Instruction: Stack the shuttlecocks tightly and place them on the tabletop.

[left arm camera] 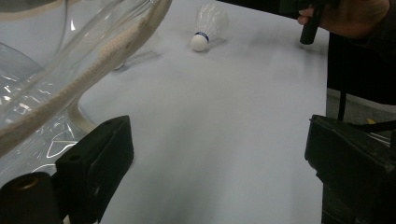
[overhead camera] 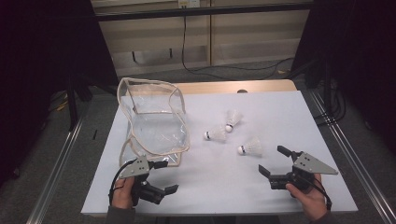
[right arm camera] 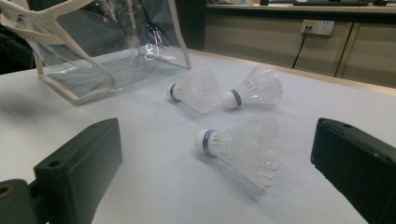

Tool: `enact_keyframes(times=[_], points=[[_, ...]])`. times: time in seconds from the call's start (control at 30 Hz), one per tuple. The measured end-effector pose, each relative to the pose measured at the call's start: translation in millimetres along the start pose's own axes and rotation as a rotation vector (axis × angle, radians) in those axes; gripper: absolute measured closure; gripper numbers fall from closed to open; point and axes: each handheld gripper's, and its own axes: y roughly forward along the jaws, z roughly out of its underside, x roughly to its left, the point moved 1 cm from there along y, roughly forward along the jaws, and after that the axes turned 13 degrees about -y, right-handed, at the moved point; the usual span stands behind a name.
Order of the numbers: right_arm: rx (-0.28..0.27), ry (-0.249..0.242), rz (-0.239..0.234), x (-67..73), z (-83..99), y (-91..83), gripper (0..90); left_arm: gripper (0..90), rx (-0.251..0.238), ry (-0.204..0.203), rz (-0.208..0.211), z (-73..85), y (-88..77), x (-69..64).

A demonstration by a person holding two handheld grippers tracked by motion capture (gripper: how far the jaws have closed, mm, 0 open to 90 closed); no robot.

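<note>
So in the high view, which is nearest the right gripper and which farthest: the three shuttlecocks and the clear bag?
From the right gripper:
1. The near shuttlecock, just beyond its open jaws.
2. The left shuttlecock and the far shuttlecock, mid-table; too close to call.
3. The bag, across the table on the left side.

Bare table (overhead camera: pixel 224 182) lies open between both grippers; clear bag (overhead camera: pixel 154 121) blocks the left side.
</note>
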Motion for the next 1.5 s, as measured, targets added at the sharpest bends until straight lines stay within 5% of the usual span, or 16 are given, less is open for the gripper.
enact_keyframes(times=[1.1,1.5], points=[[0.062,-0.010,-0.014,-5.1,-3.0,30.4,1.5,4.2,-0.038,0.010,-0.016,4.0,-6.0,-0.7],[0.074,-0.004,0.007,-17.2,-11.5,39.0,1.5,4.5,-0.042,0.013,-0.019,5.2,-5.7,0.8]])
